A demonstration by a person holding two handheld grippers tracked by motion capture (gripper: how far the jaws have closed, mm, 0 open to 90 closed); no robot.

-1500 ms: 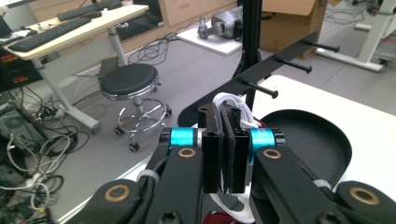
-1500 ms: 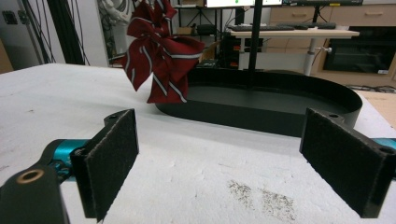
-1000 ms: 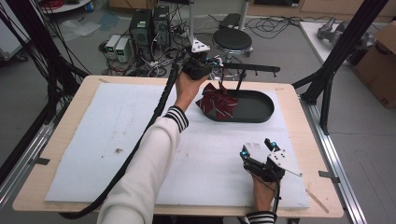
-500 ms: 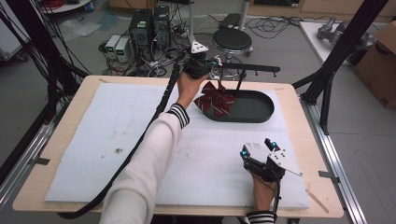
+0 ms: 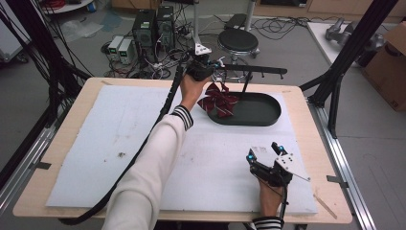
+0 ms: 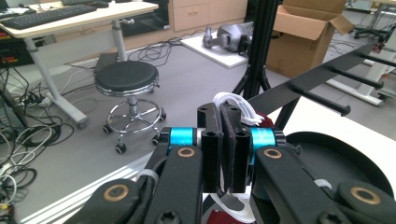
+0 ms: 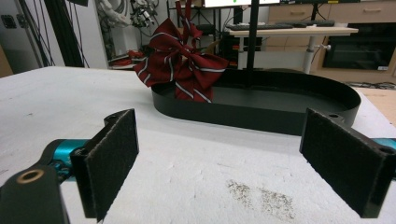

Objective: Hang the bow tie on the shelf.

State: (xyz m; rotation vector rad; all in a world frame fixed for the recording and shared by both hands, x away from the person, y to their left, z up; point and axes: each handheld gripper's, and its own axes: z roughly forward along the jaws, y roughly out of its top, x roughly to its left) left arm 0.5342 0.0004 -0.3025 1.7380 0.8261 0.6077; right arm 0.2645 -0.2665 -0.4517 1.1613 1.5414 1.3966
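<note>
Since the earlier frames the bow tie [image 5: 218, 99] has risen a little higher above the black oval tray [image 5: 268, 116] as the left gripper [image 5: 201, 71] lifts toward the rack, while the right gripper [image 5: 265, 155] has stayed put near the table's front edge. Its jaws stand wide apart and hold nothing, resting low over the white foam mat [image 5: 95, 139]; in the right gripper view the dark red, white-striped bow tie [image 7: 180, 60] hangs over the tray's near end, well apart from them. In the left gripper view the jaws are clenched on the bow tie's white elastic strap [image 6: 233, 103], a loop of which bulges out above the pads, with a sliver of red fabric showing below. The bow thus dangles beneath the left gripper, its lower tails at or just over the tray rim; whether they touch the rim cannot be told. The step in hand looks to be hanging the bow tie on the black peg rack [image 5: 253, 70] that stands on a post from the tray. The next move likely calls for raising the strap loop to the level of a peg [image 6: 322, 100], which lies off to the side of the jaws and near them, then sliding the loop over the peg tip before letting go. The loop is small, so alignment will need care.
</note>
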